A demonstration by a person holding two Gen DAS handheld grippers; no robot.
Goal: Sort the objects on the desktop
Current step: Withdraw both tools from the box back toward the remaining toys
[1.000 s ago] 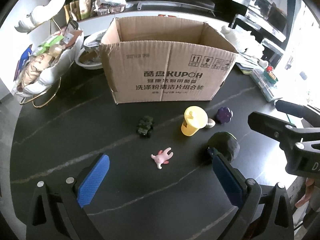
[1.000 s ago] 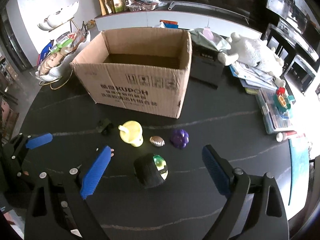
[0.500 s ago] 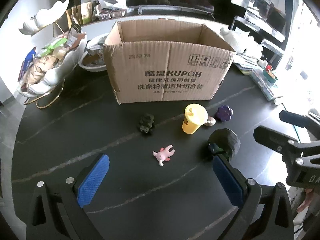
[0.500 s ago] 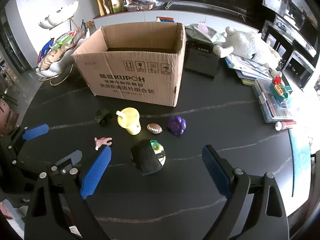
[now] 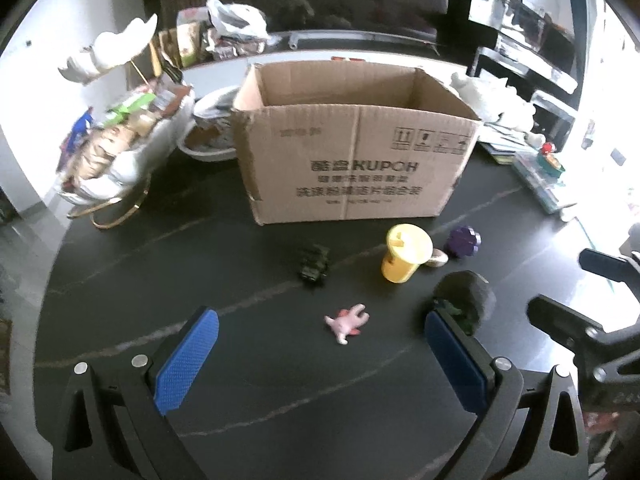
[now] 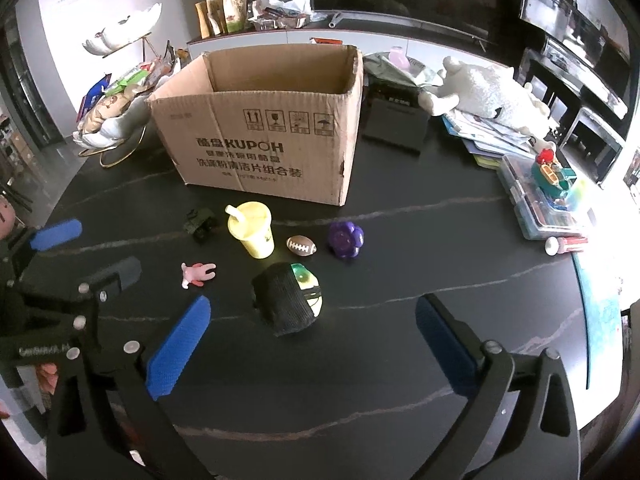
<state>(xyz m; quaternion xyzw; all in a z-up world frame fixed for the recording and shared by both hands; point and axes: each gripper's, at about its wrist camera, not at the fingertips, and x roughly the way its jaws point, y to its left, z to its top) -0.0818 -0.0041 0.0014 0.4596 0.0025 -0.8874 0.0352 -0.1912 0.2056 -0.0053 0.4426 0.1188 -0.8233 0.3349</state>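
Both tongs, left (image 5: 320, 356) and right (image 6: 312, 344), are spread wide with nothing in them, over the dark marbled table (image 6: 400, 380). Just ahead sits the round black knit ball (image 6: 287, 299). The little football (image 6: 301, 245) lies lengthwise left-right beside the upright yellow plastic cup (image 6: 251, 229), cardboard box (image 6: 272, 136) behind.

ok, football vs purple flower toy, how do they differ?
The football is brown with white laces; the flower toy is plain purple. The football is a smooth oval lying on its side, the flower toy lobed and bulkier. Both sit loose on the table, right of the yellow cup.
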